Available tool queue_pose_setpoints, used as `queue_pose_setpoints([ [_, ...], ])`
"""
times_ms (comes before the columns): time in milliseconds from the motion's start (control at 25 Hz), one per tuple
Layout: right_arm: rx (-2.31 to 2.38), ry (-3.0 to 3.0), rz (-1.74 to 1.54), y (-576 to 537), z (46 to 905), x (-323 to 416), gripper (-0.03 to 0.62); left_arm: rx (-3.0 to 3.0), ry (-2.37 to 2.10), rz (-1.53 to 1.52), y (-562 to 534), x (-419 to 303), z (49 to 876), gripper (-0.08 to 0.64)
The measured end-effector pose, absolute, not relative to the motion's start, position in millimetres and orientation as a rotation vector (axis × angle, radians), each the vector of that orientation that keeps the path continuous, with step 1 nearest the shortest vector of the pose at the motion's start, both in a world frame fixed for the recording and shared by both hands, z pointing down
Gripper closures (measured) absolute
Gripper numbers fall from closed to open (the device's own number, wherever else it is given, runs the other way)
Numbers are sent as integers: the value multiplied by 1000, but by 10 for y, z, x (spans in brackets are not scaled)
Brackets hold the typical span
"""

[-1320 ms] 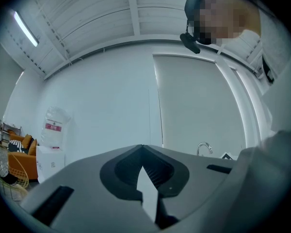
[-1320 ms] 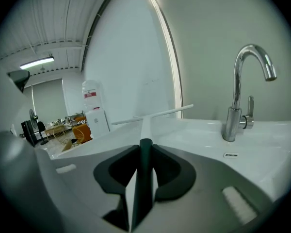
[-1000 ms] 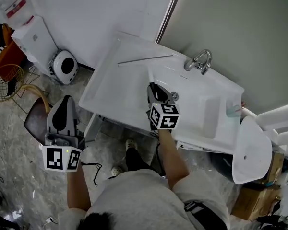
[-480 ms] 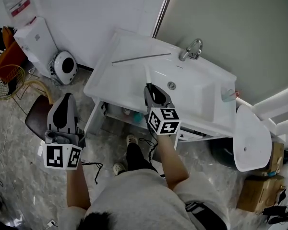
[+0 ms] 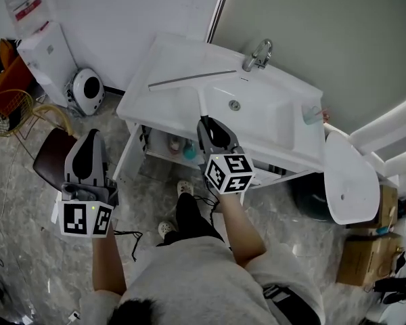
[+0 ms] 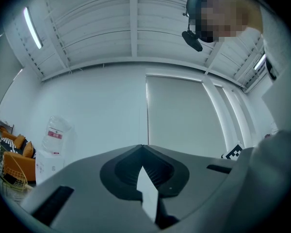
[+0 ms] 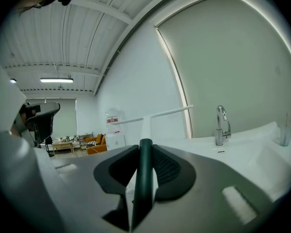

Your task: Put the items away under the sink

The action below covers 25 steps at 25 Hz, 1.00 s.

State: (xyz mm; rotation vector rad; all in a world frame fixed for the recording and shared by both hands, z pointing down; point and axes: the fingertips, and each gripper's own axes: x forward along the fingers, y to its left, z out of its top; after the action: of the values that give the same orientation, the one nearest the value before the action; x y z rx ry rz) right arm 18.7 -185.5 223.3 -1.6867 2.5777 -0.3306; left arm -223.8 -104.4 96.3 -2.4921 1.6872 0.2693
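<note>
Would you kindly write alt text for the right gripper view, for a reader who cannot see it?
The right tool is shut on the dark green handle of a T-shaped wiper, whose white crossbar stretches ahead. Beyond it, a chrome faucet stands on a white sink, right of centre.

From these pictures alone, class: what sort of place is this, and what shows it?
Probably a bathroom or washroom corner, perhaps a mock-up: a white sink with a chrome tap, bottles stored in the open space beneath it, and a marbled floor.
</note>
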Motion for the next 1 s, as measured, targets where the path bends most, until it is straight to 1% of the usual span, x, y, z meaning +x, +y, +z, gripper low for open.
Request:
queue_pose_setpoints([
  [560,-1605,2573,-271,-1305,2177,386,491,-2516,1679,306,-866,-1891,1021,561],
  [1000,-1532,2618,-279,-966,2205,676,491,-2549,1681,283,-695,-1298,1063,561],
])
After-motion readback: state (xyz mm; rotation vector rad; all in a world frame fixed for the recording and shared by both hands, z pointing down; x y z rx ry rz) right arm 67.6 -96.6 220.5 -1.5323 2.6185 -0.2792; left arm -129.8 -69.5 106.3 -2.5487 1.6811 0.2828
